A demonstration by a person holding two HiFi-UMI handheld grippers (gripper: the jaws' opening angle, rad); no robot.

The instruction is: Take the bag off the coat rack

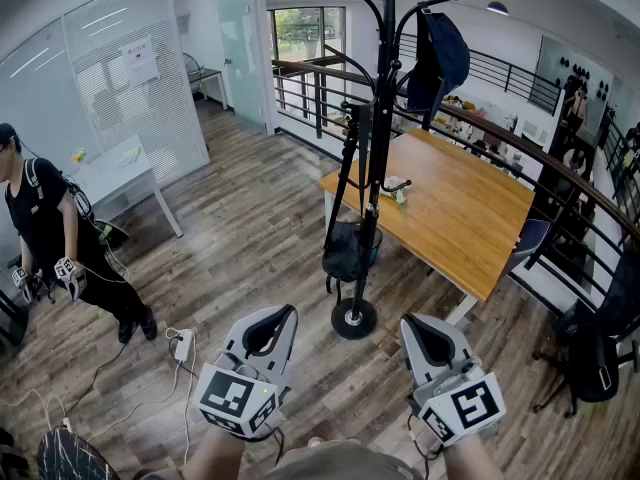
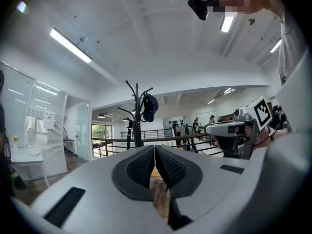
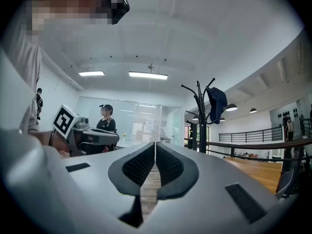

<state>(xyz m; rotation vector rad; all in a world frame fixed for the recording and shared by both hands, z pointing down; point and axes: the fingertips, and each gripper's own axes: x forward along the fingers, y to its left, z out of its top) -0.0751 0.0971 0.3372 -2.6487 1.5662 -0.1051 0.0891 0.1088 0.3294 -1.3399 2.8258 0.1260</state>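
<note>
A tall black coat rack [image 1: 380,148] stands on the wood floor ahead of me, its round base [image 1: 354,319] just beyond my grippers. A dark blue bag [image 1: 441,53] hangs from an upper right hook. A black bag [image 1: 349,251] hangs low on the pole. My left gripper [image 1: 272,320] and right gripper [image 1: 420,333] are held low, side by side, both shut and empty, well short of the rack. In the left gripper view the blue bag [image 2: 149,107] shows far off above the shut gripper [image 2: 155,150]. The right gripper view shows the blue bag [image 3: 216,105] beyond its own shut gripper [image 3: 155,147].
A wooden table [image 1: 470,208] stands right behind the rack, with a black railing [image 1: 520,148] beyond it. A person [image 1: 45,228] with grippers stands at the far left by a white desk [image 1: 115,168]. A power strip [image 1: 183,346] and cables lie on the floor at left.
</note>
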